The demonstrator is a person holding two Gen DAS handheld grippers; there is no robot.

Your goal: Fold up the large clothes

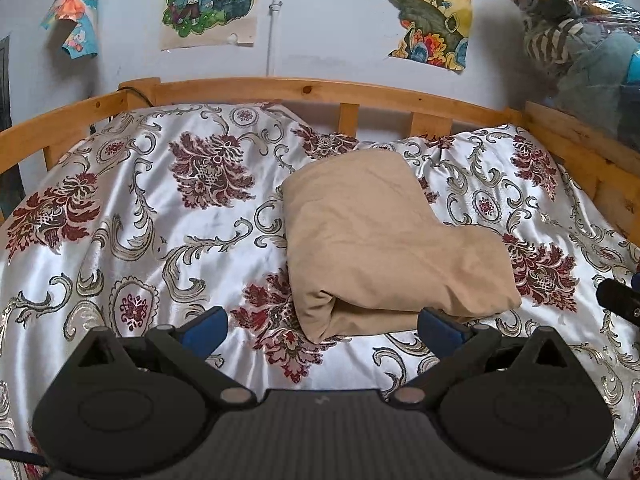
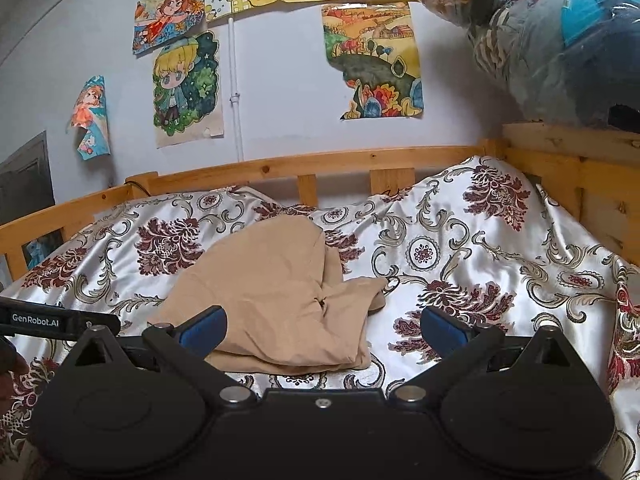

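A tan garment lies folded into a thick, rounded bundle on the patterned satin bedspread. My left gripper stands open just in front of the bundle's near folded edge, nothing between its blue pads. In the right wrist view the same tan garment lies ahead and slightly left, one loose flap sticking out to the right. My right gripper is open too, its left pad overlapping the cloth's near corner, holding nothing. The left gripper's black body shows at the left edge.
A wooden bed rail runs around the far side and both ends of the bed. Posters hang on the pale wall behind. A clear bag stuffed with clothes sits on the frame at upper right.
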